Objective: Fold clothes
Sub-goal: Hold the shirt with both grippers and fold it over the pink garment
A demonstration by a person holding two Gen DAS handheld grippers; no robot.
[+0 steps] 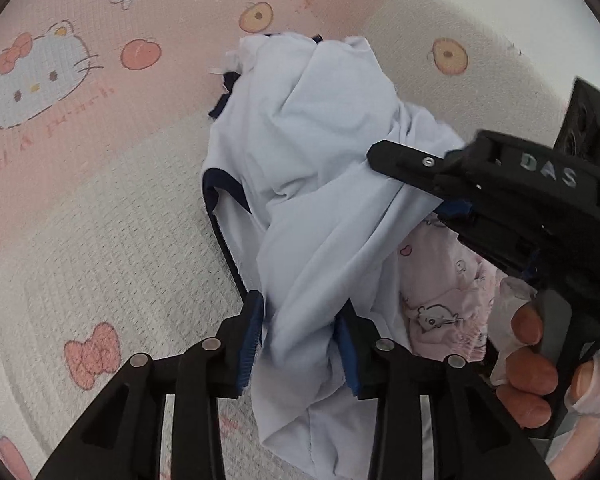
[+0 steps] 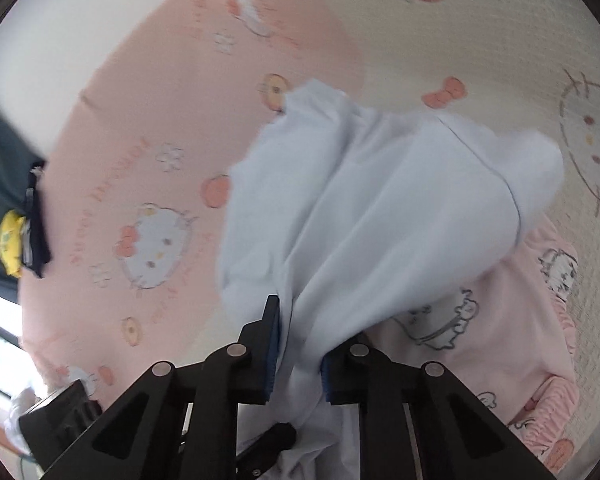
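Pink-and-cream quilted bedspread, printed with cartoon cats, bows and peaches, spread under everything in both views. On it, bunched and half lifted: a pale blue garment with dark navy trim at its openings, crumpled into loose folds. Beside and partly beneath it, a pink printed garment, lying flat. Left gripper narrowed around a gathered hank of the blue cloth, blue pads at either side of the bundle, apparently gripping. Right gripper pinched on another fold of the same cloth, seen from the left camera with its black fingers clamped across the fabric, bare fingers of the person wrapped around its handle.

Judged thin, light and limp: no stiffness to hold a crease, likely to slump and slide once released. Best taken at the navy-bound edges or at a seam, where the cloth is doubled and less apt to slip from the pads, then drawn taut between both grips and laid flat. At the left edge of the right view, dark clothing with a yellow patch, blurred, not identifiable.
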